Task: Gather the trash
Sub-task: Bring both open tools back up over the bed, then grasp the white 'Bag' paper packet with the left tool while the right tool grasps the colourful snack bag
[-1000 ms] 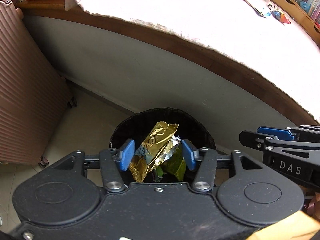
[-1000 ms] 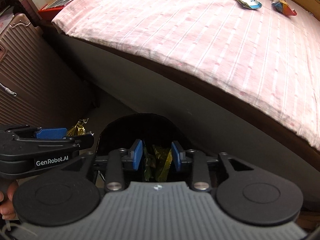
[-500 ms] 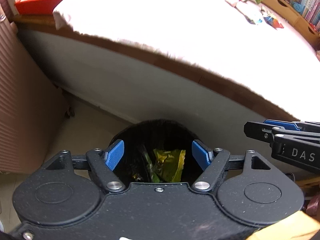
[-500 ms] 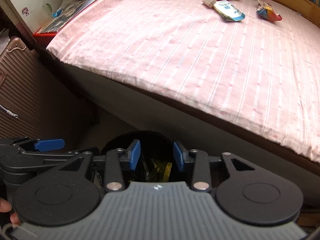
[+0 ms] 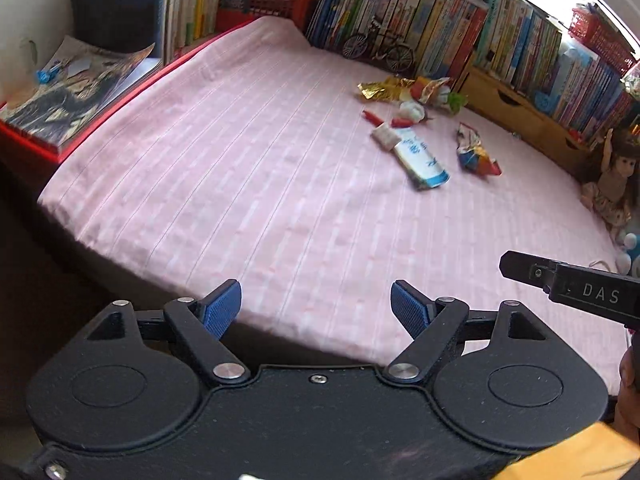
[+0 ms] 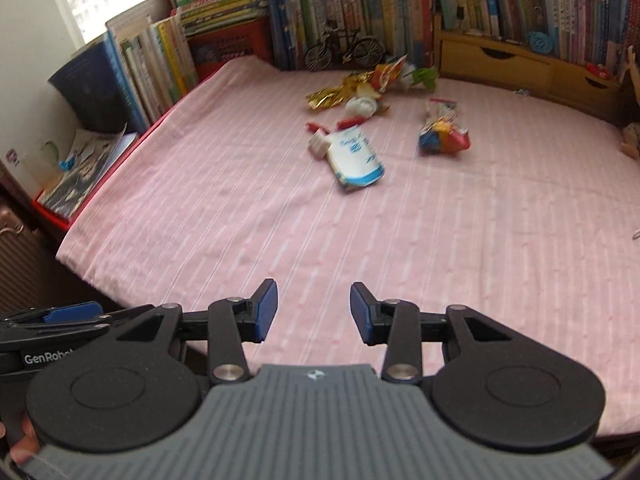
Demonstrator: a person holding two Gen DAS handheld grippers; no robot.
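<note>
1. Bookshelves line the far side of the room, and a bed under a pink striped sheet fills the ground between them and me.
2. What I am after sits at the far end of that bed: a cluster of wrappers, with a blue-and-white pack nearest, a multicoloured wrapper just beside it, and a gold wrapper behind, close to the shelves.
3. My left gripper has its jaws widening with nothing between them; my right gripper has its jaws easing apart too, narrower and equally bare.
4. Everything lies well ahead of both sets of jaws. From the left view the cluster sits up and to the right; from the right view it is almost straight ahead, so I judge the right hand better lined up.
5. The pack's long axis runs diagonally, its near end angled right, so I expect to roll the wrist to close across its narrow width.
</note>
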